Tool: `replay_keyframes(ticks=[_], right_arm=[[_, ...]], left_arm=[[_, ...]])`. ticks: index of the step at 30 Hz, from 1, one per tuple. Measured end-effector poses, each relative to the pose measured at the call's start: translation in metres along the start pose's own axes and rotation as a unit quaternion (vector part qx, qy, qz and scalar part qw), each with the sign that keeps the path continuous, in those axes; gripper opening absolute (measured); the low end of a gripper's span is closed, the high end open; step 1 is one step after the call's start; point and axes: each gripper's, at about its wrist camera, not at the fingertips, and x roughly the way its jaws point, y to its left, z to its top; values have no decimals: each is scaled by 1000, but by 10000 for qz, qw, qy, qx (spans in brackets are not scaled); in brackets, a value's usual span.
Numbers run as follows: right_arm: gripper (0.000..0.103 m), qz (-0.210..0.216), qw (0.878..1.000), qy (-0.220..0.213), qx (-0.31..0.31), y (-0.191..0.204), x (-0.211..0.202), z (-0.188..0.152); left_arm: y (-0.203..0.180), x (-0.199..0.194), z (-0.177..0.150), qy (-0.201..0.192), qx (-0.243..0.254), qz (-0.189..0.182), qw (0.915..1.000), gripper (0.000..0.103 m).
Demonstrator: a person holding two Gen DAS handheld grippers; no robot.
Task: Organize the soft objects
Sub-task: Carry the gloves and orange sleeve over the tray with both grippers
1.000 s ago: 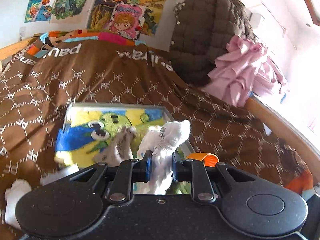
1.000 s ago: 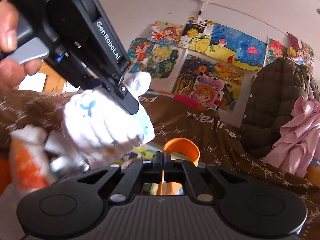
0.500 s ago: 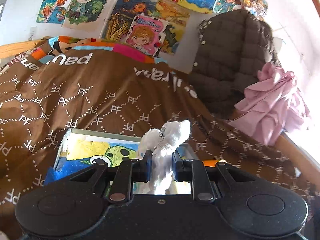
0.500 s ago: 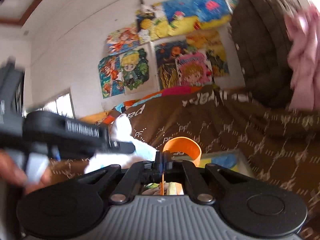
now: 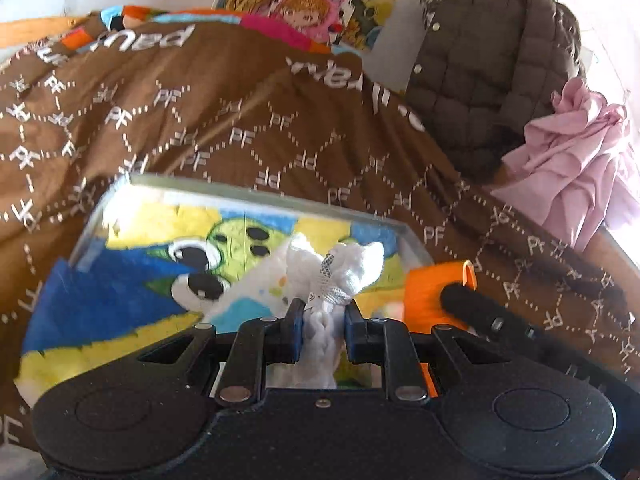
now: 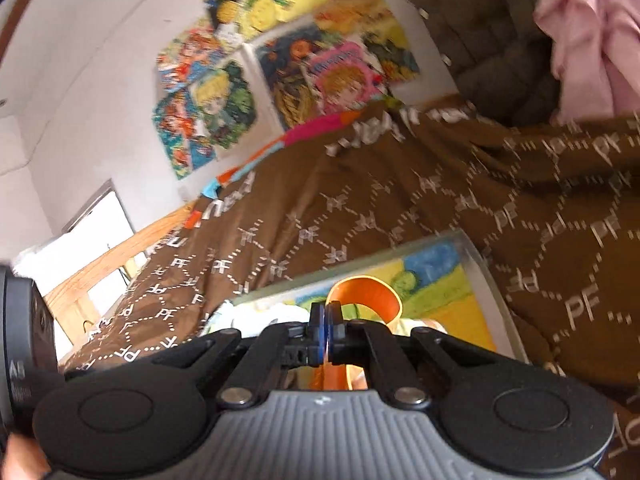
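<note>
White bundled soft cloth (image 5: pixel 340 276) sits pinched between the two fingers of the left claw (image 5: pixel 322 322), low in the centre of the left wrist view, its loose end sticking up above a clear shallow plastic bin (image 5: pixel 256 194) lined with a bright cartoon-print towel (image 5: pixel 120 300). The bin rests on a bed under a brown quilt printed with white "PF" lettering (image 5: pixel 248 120).

Right claw (image 6: pixel 327 334) is closed tight on the thin wall of an orange plastic cup (image 6: pixel 370 294), held over the same bin (image 6: pixel 486 276) in the lower middle of the right wrist view. In the left view that cup (image 5: pixel 430 292) appears at lower right, just beside the cloth.

Upper right holds a dark brown quilted jacket (image 5: pixel 488 64) and a crumpled pink garment (image 5: pixel 576 156).
</note>
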Motion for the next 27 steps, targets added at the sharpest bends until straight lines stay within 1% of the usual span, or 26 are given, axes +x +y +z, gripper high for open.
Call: replay_keyframes(ticks=[4, 5, 6, 10, 13, 15, 16, 19, 20, 21, 25, 27], right_arm=[[5, -6, 9992, 223, 335, -15, 5, 4], [8, 4, 9990, 250, 374, -18, 6, 6], [9, 1, 9988, 284, 401, -20, 6, 6], [13, 16, 9980, 388, 491, -25, 6, 9], [22, 25, 9978, 476, 469, -25, 5, 10], [31, 5, 9977, 532, 420, -24, 4, 12], [32, 1, 9976, 548, 416, -24, 3, 13], [38, -49, 9972, 571, 476, -27, -2, 16], [42, -60, 9972, 569, 489, -27, -4, 17], [46, -66, 9972, 548, 500, -28, -7, 19], [54, -122, 9978, 418, 493, -29, -21, 26], [59, -184, 9982, 358, 446, -28, -29, 30]], left_arm=[[-4, 11, -8, 240, 77, 67, 9997, 22], [-5, 13, -9, 298, 96, 65, 9995, 23], [-6, 15, -10, 348, 111, 60, 9993, 24], [-10, 14, -12, 378, 192, 96, 9991, 25], [-12, 11, -12, 336, 180, 130, 9992, 26], [-14, 8, -12, 284, 165, 148, 9994, 29], [-15, 6, -12, 259, 149, 155, 9994, 29], [-19, 2, -12, 222, 125, 156, 9996, 37], [-20, 0, -13, 206, 132, 160, 9996, 40], [-22, -1, -13, 186, 137, 167, 9996, 42], [-26, -9, -15, 118, 118, 194, 9997, 50], [-27, -14, -15, 60, 99, 212, 9997, 57]])
